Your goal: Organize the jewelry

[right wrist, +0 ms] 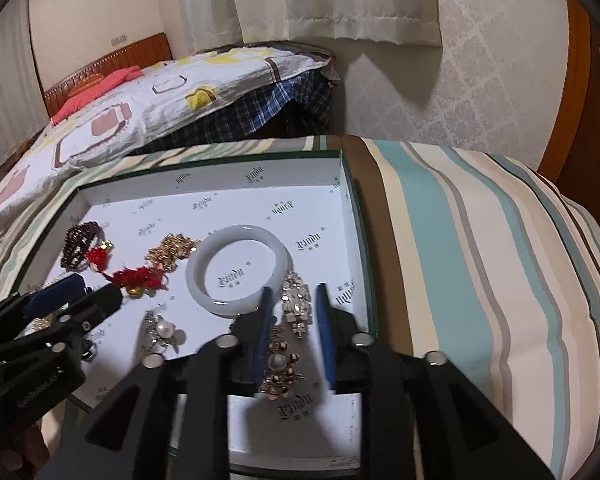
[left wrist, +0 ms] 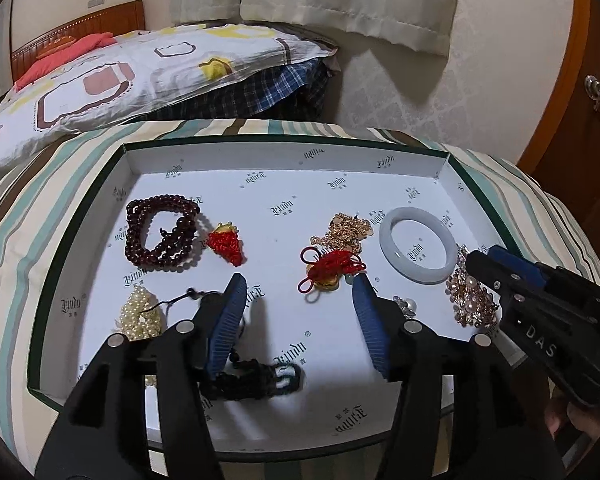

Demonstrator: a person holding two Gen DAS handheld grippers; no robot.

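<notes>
- Black cord bracelet [left wrist: 256, 380] is being straddled by the left gripper [left wrist: 300, 292], whose jaws are being held apart with nothing pinched.
- Right gripper [right wrist: 292, 300] is being held partly open over a pearl brooch [right wrist: 280, 372]; the brooch's long axis is running along the fingers, and no pad contact is being shown.
- Jewelry is being kept inside the shallow box [left wrist: 284, 160] on the striped bed.
- White bangle [right wrist: 240, 268] is lying just beyond the right gripper.
- Cream pearl strand [left wrist: 140, 316] is being partly hidden by the left gripper's frame.
</notes>
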